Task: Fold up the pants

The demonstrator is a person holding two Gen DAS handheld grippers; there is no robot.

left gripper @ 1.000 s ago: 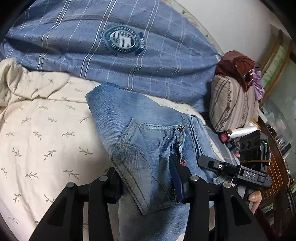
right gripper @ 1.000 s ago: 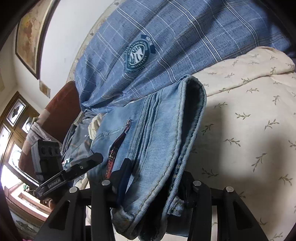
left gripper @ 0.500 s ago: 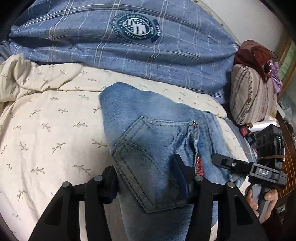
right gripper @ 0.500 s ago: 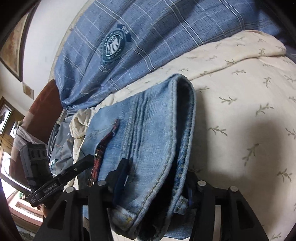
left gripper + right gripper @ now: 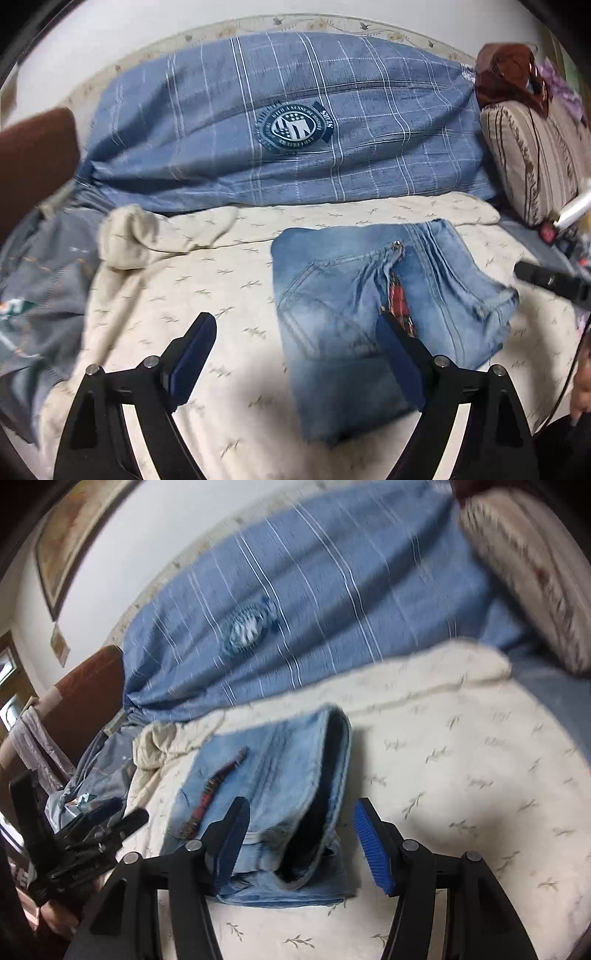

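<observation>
Bed (image 5: 155, 302) with cream leaf-print sheet carries your folded jeans (image 5: 354, 295), lying flat below the blue plaid pillow (image 5: 280, 122). Striped cushion (image 5: 532, 162) sits at the pillow's right end. Your left tongs (image 5: 295, 339) are opening, released, right pad over the denim. Your right tongs (image 5: 299, 834) are opening too, jeans' edge between the pads, neither pad pressing it.

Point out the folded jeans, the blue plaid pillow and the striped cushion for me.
folded jeans (image 5: 332, 302), left wrist view, on the back pocket.
blue plaid pillow (image 5: 207, 147), left wrist view, on plain fabric left of its badge.
striped cushion (image 5: 532, 162), left wrist view, on its front face.
</observation>
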